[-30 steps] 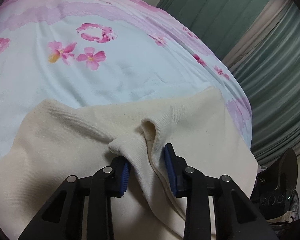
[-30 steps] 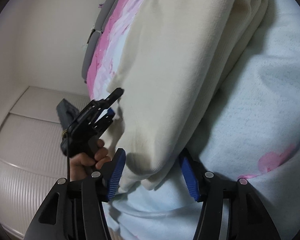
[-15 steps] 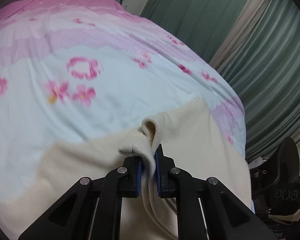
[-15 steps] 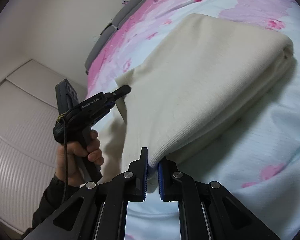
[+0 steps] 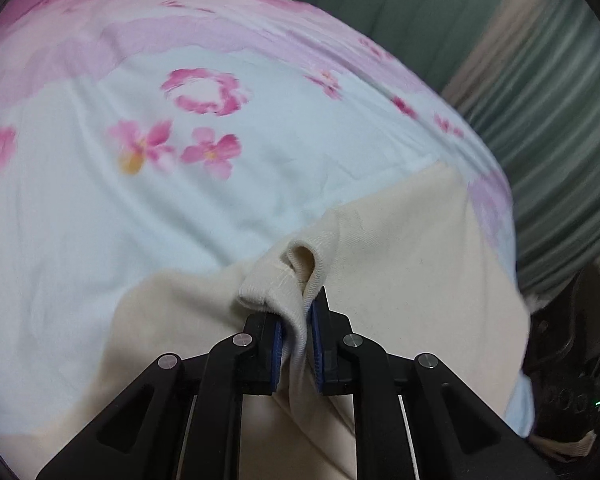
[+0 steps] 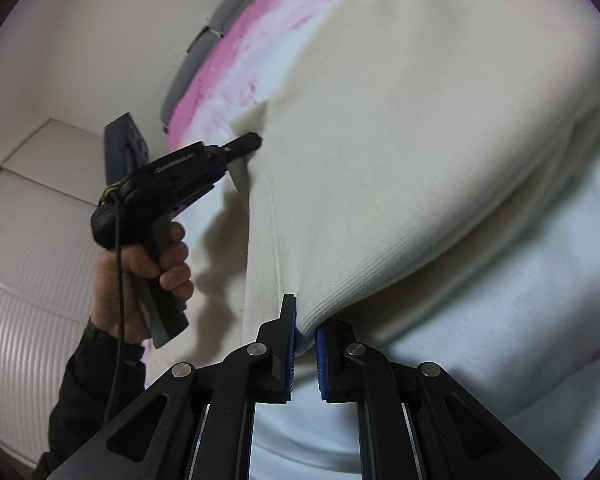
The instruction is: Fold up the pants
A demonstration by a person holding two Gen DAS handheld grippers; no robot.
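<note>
The cream pants point(image 5: 400, 264) lie partly folded on the flowered bed cover. My left gripper point(image 5: 298, 320) is shut on a bunched ribbed edge of the pants point(image 5: 276, 284) and lifts it off the bed. My right gripper point(image 6: 305, 326) is shut on another ribbed corner of the same pants point(image 6: 380, 152), with the cloth stretched up and away from it. In the right wrist view the left gripper point(image 6: 240, 145) shows at the far edge of the cloth, held by a hand point(image 6: 140, 268).
The bed cover point(image 5: 140, 184) is pale blue with pink flowers and a pink band at the far side. Green curtains point(image 5: 540, 92) hang at the right. A white wall and cupboard point(image 6: 40, 200) stand beside the bed. A grey headboard point(image 6: 204, 56) lies at the far end.
Both grippers went from open around the cloth to shut on it. Since then both have lifted their edges, and the pants now hang stretched between them.
</note>
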